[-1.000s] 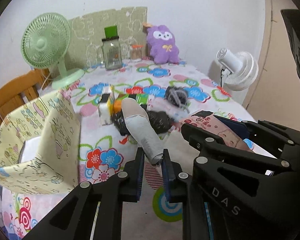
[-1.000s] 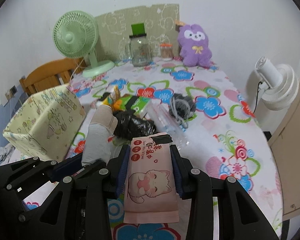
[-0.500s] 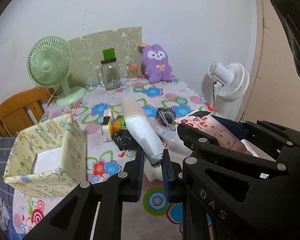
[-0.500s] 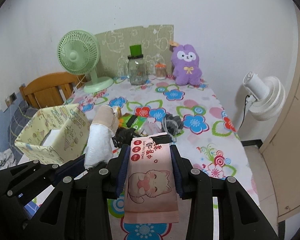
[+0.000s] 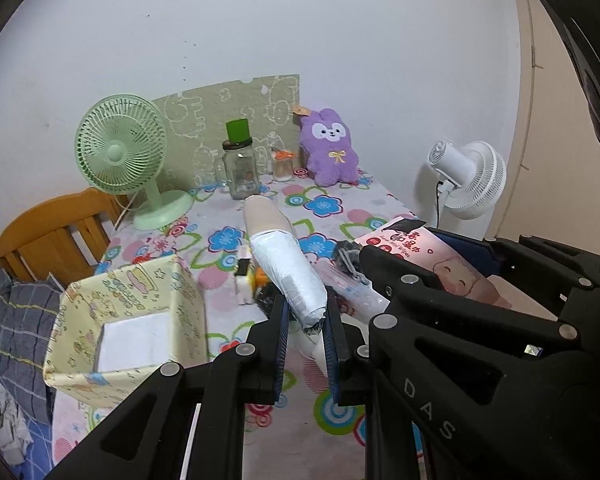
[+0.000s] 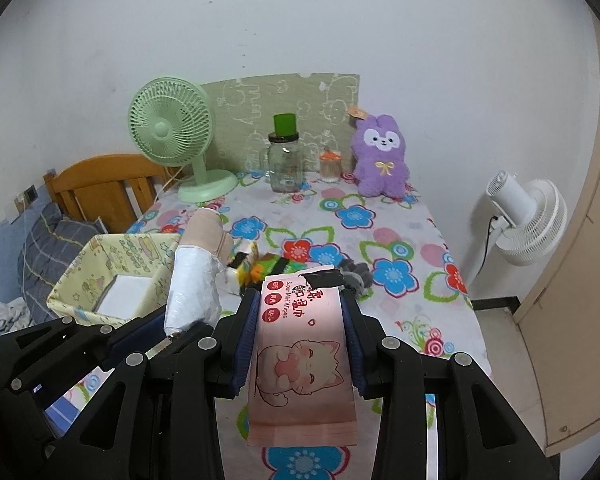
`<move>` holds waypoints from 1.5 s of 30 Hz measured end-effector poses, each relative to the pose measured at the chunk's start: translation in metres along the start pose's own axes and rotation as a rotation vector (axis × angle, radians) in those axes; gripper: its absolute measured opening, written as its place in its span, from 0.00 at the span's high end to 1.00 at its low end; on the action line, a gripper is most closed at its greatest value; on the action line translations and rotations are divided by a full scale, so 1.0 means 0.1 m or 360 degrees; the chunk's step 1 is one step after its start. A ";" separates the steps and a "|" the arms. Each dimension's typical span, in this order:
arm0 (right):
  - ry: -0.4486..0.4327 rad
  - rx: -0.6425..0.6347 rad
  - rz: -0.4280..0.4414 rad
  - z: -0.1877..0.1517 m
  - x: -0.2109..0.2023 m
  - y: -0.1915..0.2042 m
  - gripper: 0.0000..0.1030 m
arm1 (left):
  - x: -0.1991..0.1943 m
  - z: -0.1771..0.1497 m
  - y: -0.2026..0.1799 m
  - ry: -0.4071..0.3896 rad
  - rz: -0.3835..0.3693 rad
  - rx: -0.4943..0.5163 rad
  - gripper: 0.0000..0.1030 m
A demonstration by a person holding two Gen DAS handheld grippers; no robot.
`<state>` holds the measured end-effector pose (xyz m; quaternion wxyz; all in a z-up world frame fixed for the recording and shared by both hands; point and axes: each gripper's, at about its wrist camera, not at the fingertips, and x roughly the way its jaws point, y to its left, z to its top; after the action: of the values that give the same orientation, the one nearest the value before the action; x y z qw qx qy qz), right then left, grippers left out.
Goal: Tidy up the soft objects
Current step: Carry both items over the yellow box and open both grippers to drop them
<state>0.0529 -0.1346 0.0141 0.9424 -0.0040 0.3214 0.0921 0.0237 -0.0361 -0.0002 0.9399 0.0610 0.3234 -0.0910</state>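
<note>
My left gripper [image 5: 305, 322] is shut on the near end of a soft white-wrapped roll with a beige far end [image 5: 288, 264], held up above the table. That roll [image 6: 194, 284] also shows at the left in the right wrist view. My right gripper [image 6: 300, 328] is shut on a pink pack of wet wipes with a cat drawing [image 6: 302, 344], its sides pressed by both pads. The pack [image 5: 440, 256] appears at the right in the left wrist view. A yellow patterned box [image 5: 128, 320], open at the top, stands on the table's left edge below both grippers.
The flowered table [image 6: 400, 240] holds a black bag and small packets [image 5: 260, 284], a grey yarn bundle [image 6: 354, 276], a green fan [image 6: 172, 136], a glass jar [image 6: 286, 164] and a purple plush [image 6: 382, 156]. A white fan [image 6: 528, 216] stands right, a wooden chair [image 6: 100, 184] left.
Both grippers have risen with their loads, so the table and box look smaller and lower. The grips on the roll and the wipes pack are unchanged.
</note>
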 end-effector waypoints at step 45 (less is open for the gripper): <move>0.0252 -0.0233 0.0430 0.39 1.42 1.76 0.58 | 0.76 -0.24 1.93 0.0367 0.0208 -0.0170 0.65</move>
<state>0.1555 0.0656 -0.0315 0.8904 -0.0365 0.3848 0.2405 0.1093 0.1459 -0.0554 0.9023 0.0417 0.4290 -0.0047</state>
